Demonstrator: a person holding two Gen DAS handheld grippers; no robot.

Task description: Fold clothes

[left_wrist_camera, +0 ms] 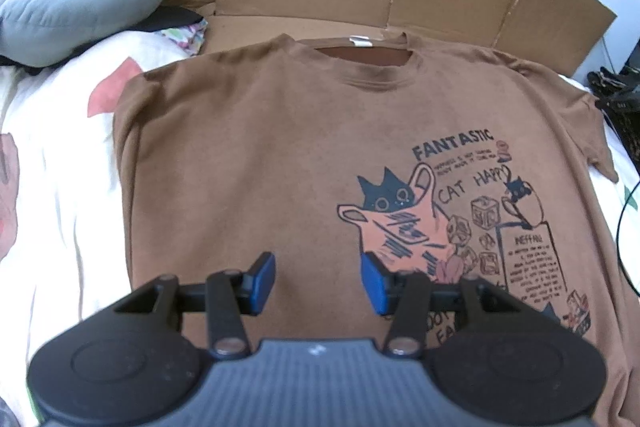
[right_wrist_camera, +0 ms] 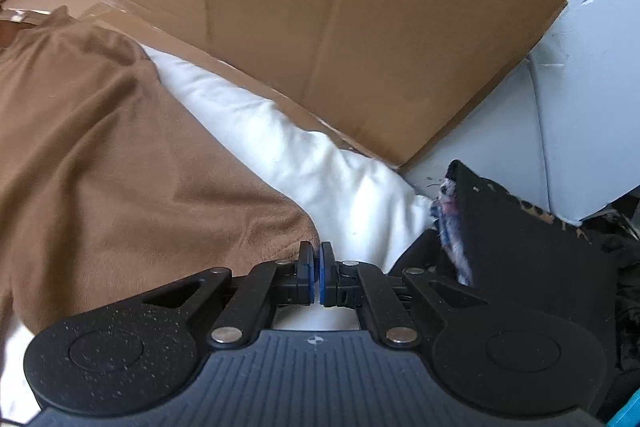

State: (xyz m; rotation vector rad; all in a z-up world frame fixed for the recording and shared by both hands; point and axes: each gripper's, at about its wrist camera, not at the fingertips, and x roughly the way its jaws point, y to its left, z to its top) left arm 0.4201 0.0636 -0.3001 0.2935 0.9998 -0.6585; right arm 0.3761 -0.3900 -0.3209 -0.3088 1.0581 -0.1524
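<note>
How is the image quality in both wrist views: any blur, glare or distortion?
Left wrist view: strong fisheye bending at the edges, soft focus, small print on the brown T-shirt unreadable. Right wrist view: white bedding nearly blown out, cardboard slightly soft, dark corner vignetting.

Brown t-shirt (left_wrist_camera: 248,155), print at right of the left wrist frame: "FANTASTIC" in dark block letters on top, "CAT HAPPY" handwritten below beside a cup. Small lines under the heading and the book-page text at lower right are too small to read. Right wrist frame: no text.
</note>
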